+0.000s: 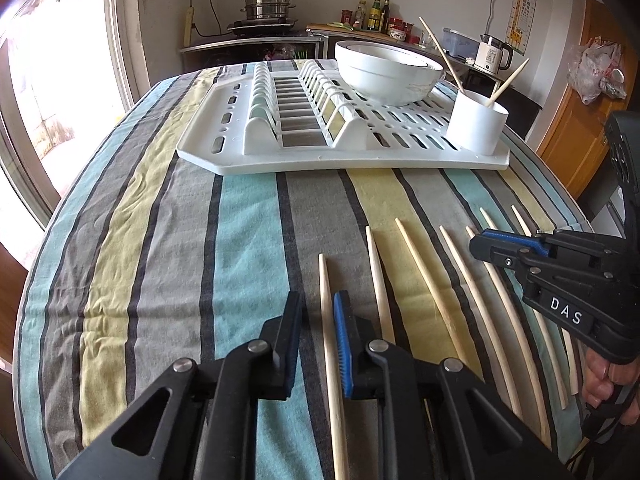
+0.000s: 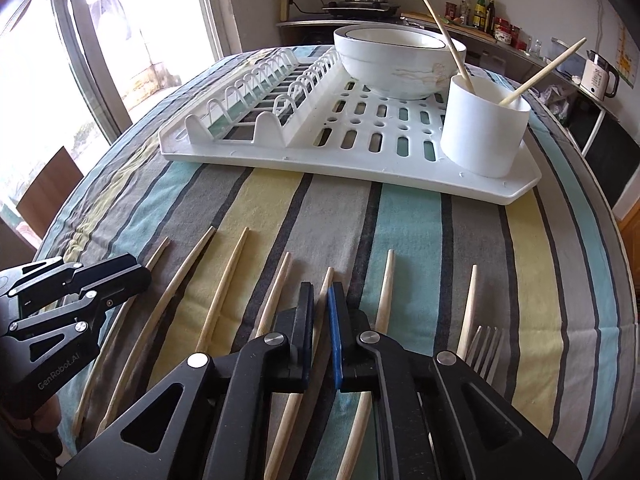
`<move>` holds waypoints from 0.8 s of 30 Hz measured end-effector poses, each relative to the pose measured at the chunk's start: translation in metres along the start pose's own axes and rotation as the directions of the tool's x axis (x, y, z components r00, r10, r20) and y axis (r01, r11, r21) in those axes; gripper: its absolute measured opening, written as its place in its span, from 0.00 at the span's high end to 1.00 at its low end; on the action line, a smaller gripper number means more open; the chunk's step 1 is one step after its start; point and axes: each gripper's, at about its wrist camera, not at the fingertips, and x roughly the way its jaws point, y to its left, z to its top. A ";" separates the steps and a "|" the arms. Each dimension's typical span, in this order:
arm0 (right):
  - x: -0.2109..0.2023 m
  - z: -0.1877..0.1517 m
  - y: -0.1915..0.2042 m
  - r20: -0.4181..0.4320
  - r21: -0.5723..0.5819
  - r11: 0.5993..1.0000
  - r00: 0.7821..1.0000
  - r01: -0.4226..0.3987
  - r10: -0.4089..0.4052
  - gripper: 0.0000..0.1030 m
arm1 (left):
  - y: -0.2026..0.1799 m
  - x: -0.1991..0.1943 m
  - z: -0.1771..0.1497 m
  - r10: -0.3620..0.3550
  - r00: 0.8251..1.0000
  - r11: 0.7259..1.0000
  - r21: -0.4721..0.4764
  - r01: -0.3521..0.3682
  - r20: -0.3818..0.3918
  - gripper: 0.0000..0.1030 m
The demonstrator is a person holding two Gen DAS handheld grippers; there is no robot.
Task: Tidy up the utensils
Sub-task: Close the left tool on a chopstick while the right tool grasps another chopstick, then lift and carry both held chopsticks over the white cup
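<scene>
Left gripper (image 1: 318, 334), fingers apart w/ a chopstick (image 1: 329, 344) lying between them, ungripped. Right gripper (image 2: 320, 320) also spread over a chopstick (image 2: 320, 320). More chopsticks in a row on striped cloth (image 1: 248, 240); fork (image 2: 486, 346) near right. Far: cup (image 2: 482, 130) w/ two chopsticks on rack (image 2: 280, 160).

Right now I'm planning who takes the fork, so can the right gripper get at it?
Probably yes. The fork lies bare on the tablecloth just right of the right gripper, one chopstick beside it, nothing on top. The jaws look slightly apart and empty.
</scene>
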 end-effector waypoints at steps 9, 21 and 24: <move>-0.004 0.002 0.000 0.011 0.013 0.999 0.999 -0.034 0.034 0.95 | -0.002 0.003 0.004 0.011 1.000 1.000 0.026 -0.011 -0.004 0.94; -0.058 0.007 -0.011 0.134 0.038 0.994 0.987 -0.100 0.094 0.95 | 0.007 -0.042 0.016 -0.024 0.996 1.000 -0.008 0.025 0.085 0.94; -0.077 0.009 -0.014 0.176 0.040 0.993 0.979 -0.115 0.106 0.95 | 0.006 -0.060 0.019 -0.029 0.992 1.000 -0.009 0.030 0.121 0.94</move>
